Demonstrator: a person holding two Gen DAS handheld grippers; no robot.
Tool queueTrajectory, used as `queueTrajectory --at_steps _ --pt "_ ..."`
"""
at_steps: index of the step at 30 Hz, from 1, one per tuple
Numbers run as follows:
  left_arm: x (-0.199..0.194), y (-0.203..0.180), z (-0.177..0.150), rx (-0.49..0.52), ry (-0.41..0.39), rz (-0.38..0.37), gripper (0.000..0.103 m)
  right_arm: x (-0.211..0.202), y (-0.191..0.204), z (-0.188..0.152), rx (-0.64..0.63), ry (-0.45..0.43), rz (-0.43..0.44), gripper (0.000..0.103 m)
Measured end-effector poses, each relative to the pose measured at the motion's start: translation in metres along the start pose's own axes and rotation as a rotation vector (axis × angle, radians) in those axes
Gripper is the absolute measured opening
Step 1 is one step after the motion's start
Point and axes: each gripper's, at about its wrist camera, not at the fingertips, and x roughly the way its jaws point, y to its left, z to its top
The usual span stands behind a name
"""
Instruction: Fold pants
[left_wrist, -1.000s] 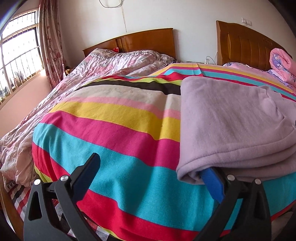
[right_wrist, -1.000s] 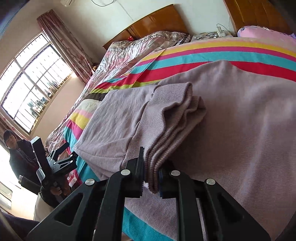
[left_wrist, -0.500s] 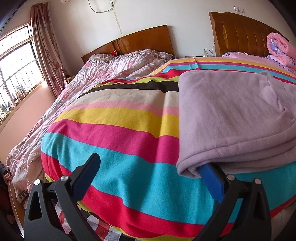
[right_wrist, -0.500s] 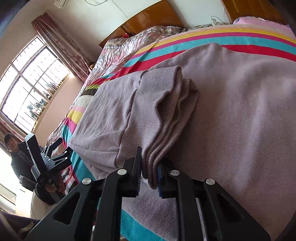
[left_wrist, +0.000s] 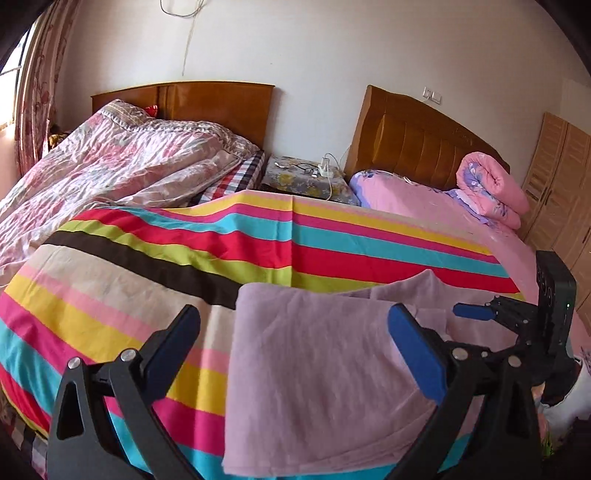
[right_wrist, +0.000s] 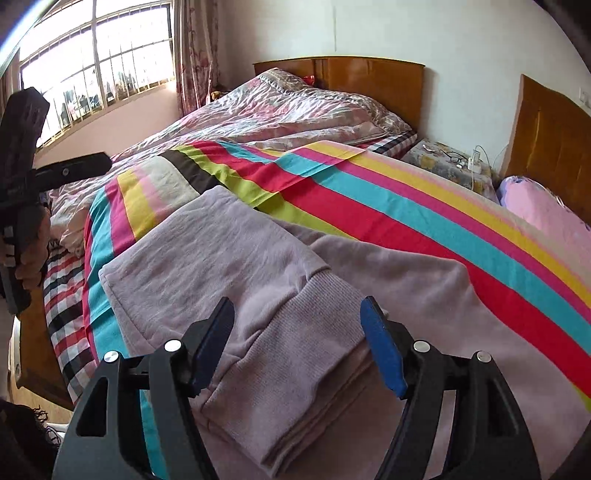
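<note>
The lilac pants (left_wrist: 317, 369) lie folded on the striped bedspread (left_wrist: 147, 266), near the bed's front edge. In the right wrist view the pants (right_wrist: 229, 258) show a ribbed cuff stack (right_wrist: 295, 362) on top. My left gripper (left_wrist: 299, 354) is open and empty, raised above the pants' left part. My right gripper (right_wrist: 297, 343) is open, its jaws standing either side of the ribbed cuffs without holding them. The right gripper also shows in the left wrist view (left_wrist: 517, 317), and the left gripper at the right wrist view's left edge (right_wrist: 55, 173).
A second bed with a crumpled floral quilt (left_wrist: 110, 162) lies to the left. A nightstand (left_wrist: 306, 177) with cables stands between the headboards. A rolled pink quilt (left_wrist: 491, 192) sits at the far right, by a wardrobe (left_wrist: 557, 184). A window (right_wrist: 96, 70) is at the left.
My right gripper has opened and let go of the folded cuffs, which now rest on the pants. My left gripper has risen and swung over the pants.
</note>
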Motion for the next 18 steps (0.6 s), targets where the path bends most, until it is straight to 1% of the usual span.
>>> queueTrajectory --at_steps 1,2,3,4,5,6,7,8,9,10,12,14,16,18 --pt "0.020 -0.005 0.005 0.000 0.027 -0.013 0.102 0.009 -0.001 0.001 -0.014 0.013 0.007 0.070" --pt "0.041 -0.006 0.006 0.005 0.062 -0.006 0.102 0.018 -0.002 -0.003 -0.012 0.043 0.010 0.070" --pt "0.061 -0.007 0.004 0.014 0.106 0.021 0.102 0.029 -0.005 -0.010 -0.010 0.092 0.013 0.071" --pt "0.079 -0.004 -0.001 0.013 0.155 0.057 0.101 0.038 -0.010 -0.019 -0.007 0.119 0.004 0.073" --pt "0.099 0.002 -0.010 0.007 0.216 0.101 0.101 0.034 -0.013 -0.026 -0.010 0.073 0.022 0.073" --pt "0.117 0.011 -0.021 -0.012 0.291 0.143 0.101 0.031 -0.016 -0.028 0.011 0.080 0.044 0.073" --pt "0.132 0.022 -0.033 -0.054 0.354 0.150 0.102 0.029 -0.018 -0.028 0.023 0.091 0.051 0.073" --pt "0.128 0.026 -0.036 -0.062 0.303 0.134 0.102 0.027 -0.019 -0.027 0.024 0.100 0.046 0.072" --pt "0.124 0.028 -0.036 -0.072 0.305 0.123 0.102 0.025 -0.020 -0.027 0.022 0.107 0.044 0.072" --pt "0.120 0.028 -0.033 -0.079 0.307 0.131 0.101 0.022 -0.020 -0.025 0.021 0.108 0.047 0.072" --pt "0.102 0.023 -0.021 -0.070 0.241 0.132 0.101 0.010 -0.023 -0.017 0.010 0.077 0.045 0.073" --pt "0.083 0.008 -0.002 -0.030 0.183 0.090 0.101 -0.002 -0.032 -0.006 0.008 0.030 0.063 0.073" --pt "0.075 -0.013 0.016 0.026 0.125 0.054 0.101 -0.010 -0.047 0.007 0.026 -0.013 0.069 0.073" --pt "0.077 -0.034 0.029 0.081 0.071 0.013 0.101 -0.004 -0.066 0.014 0.047 -0.016 0.018 0.073"
